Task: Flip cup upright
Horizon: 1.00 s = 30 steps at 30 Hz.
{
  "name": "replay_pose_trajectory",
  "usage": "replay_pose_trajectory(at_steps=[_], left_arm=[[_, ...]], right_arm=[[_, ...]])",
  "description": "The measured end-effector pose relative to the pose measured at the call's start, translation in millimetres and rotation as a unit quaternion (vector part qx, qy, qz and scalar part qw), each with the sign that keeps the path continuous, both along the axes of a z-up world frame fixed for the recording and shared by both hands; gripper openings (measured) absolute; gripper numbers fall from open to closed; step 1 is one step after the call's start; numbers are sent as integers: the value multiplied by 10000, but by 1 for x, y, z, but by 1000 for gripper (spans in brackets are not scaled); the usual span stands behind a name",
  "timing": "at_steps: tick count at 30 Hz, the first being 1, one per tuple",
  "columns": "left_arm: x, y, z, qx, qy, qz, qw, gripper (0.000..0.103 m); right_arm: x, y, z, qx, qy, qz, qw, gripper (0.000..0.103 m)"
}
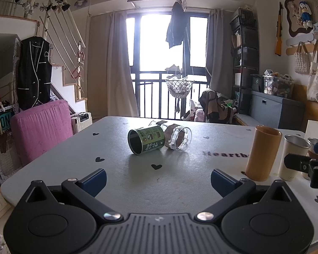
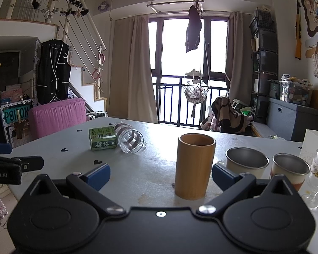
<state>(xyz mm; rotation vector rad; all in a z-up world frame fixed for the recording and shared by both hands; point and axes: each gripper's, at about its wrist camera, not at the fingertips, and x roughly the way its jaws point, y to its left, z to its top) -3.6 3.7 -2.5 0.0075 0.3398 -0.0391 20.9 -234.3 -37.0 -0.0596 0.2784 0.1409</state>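
Note:
A green printed cup [image 1: 146,139] lies on its side on the grey table [image 1: 120,169], mouth toward me; it also shows in the right wrist view [image 2: 103,138]. A clear glass mug [image 1: 177,139] lies on its side touching it, also seen from the right wrist [image 2: 131,140]. My left gripper [image 1: 158,180] is open and empty, short of both. My right gripper [image 2: 161,174] is open, and an upright bamboo cup [image 2: 193,166] stands between its fingers, a little ahead, untouched. The right gripper shows at the left view's right edge [image 1: 307,165].
Right of the bamboo cup [image 1: 262,153] stand two upright steel cups [image 2: 246,162] [image 2: 290,170] and a stemmed glass [image 2: 317,175]. A pink chair [image 1: 42,127] stands off the table's left edge. A balcony door and shelves lie beyond.

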Motion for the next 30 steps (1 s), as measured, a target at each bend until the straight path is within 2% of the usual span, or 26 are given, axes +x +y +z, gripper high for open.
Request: replay_pose_trajectory(at_steps=[3, 8, 12, 15, 19, 23, 26, 30], left_arm=[[5, -4, -4, 67, -36, -122, 9999, 103], [23, 4, 0, 112, -122, -590, 9981, 103], [54, 12, -3, 470, 35, -805, 9956, 103], [84, 22, -8, 678, 258, -1157, 9906, 103], [124, 33, -11, 998, 387, -1372, 9847, 103], [170, 35, -9, 1469, 611, -1713, 9723, 103], [204, 29, -6, 2000, 741, -1898, 9584, 103], [246, 15, 0, 2432, 1025, -2038, 9428, 103]], right_arm=[[-1, -1, 2, -10, 4, 11, 10000, 103], [-2, -2, 4, -15, -44, 31, 10000, 103], [0, -6, 1, -11, -42, -35, 10000, 103], [2, -10, -1, -6, -8, -107, 9999, 103], [4, -16, -4, -20, 38, -223, 9997, 103], [8, -19, -7, -60, 79, -294, 9995, 103], [10, -18, -10, -95, 106, -318, 9994, 103], [11, -19, -13, -100, 142, -379, 9991, 103]])
